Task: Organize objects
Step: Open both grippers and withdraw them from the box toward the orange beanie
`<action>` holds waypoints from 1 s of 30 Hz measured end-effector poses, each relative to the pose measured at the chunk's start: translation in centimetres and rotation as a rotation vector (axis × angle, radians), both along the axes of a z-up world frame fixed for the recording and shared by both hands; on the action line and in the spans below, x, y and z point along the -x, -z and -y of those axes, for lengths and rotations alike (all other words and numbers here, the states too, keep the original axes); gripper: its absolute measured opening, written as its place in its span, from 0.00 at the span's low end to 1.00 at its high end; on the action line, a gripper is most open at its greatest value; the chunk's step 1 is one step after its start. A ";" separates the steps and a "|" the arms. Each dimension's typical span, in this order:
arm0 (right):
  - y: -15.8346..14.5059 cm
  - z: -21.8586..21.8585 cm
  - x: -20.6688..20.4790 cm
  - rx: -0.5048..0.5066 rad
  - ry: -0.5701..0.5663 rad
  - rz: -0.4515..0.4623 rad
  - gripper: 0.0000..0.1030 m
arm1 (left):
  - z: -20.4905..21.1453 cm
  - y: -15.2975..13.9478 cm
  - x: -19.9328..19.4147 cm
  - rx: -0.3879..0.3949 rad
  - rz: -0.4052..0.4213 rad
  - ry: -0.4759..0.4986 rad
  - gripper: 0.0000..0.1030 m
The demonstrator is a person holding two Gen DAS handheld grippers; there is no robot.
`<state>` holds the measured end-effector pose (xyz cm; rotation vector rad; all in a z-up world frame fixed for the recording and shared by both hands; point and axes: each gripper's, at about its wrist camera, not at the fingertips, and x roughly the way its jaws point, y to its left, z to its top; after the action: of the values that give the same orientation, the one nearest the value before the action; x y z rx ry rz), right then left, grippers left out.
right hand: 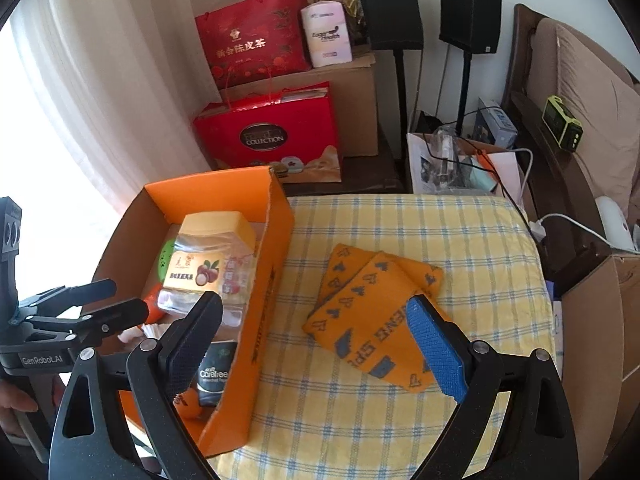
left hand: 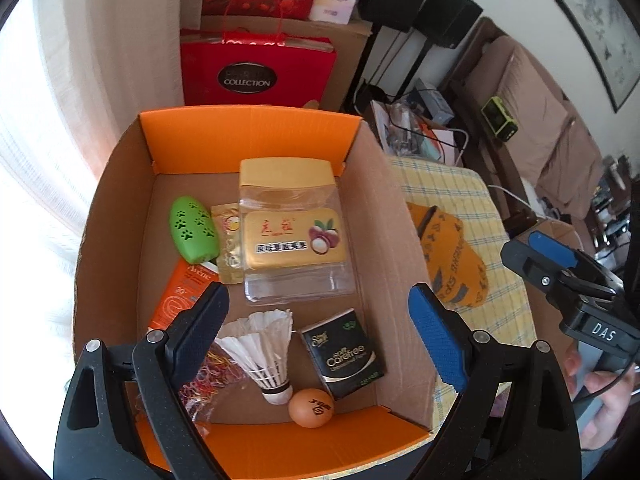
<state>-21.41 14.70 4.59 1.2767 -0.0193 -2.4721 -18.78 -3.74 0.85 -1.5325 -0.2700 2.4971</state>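
An orange-lined cardboard box (left hand: 248,136) holds a clear jar with a yellow lid (left hand: 294,232), a green perforated case (left hand: 194,229), an orange tube (left hand: 180,292), a white shuttlecock (left hand: 266,350), a black Carefree pack (left hand: 342,352), an orange ball (left hand: 311,408) and a bag of rubber bands (left hand: 206,376). My left gripper (left hand: 316,336) is open and empty, above the box's near end. A folded orange cloth with grey print (right hand: 372,316) lies on the checked tablecloth (right hand: 400,224) right of the box (right hand: 256,320). My right gripper (right hand: 316,344) is open and empty, above the cloth's near edge.
Red gift bags (right hand: 268,136) and a brown carton (right hand: 356,108) stand behind the table. Two black speakers on stands (right hand: 390,12) and a paper bag of cables (right hand: 460,160) sit at the back right. A brown sofa (right hand: 592,92) is on the right.
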 end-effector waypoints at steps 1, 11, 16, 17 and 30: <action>0.0 -0.4 0.0 -0.001 0.007 -0.001 0.92 | -0.8 -0.1 -0.1 0.000 -0.004 0.013 0.88; 0.6 -5.6 -0.5 0.001 0.083 0.007 0.92 | -7.0 -0.6 -0.6 -0.007 -0.014 0.116 0.88; 1.6 -7.7 -0.5 0.003 0.112 0.019 0.92 | -9.4 -0.3 -0.6 -0.010 -0.016 0.141 0.88; 1.7 -8.0 -0.6 -0.001 0.117 0.019 0.92 | -9.8 -0.3 -0.6 -0.010 -0.017 0.146 0.88; 2.7 -10.2 -0.6 -0.020 0.131 0.018 0.92 | -13.3 0.8 0.1 0.032 -0.017 0.170 0.88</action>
<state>-20.83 24.85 1.84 1.3453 -0.0854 -2.5767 -18.85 9.58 0.00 -1.4779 -0.0933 2.3916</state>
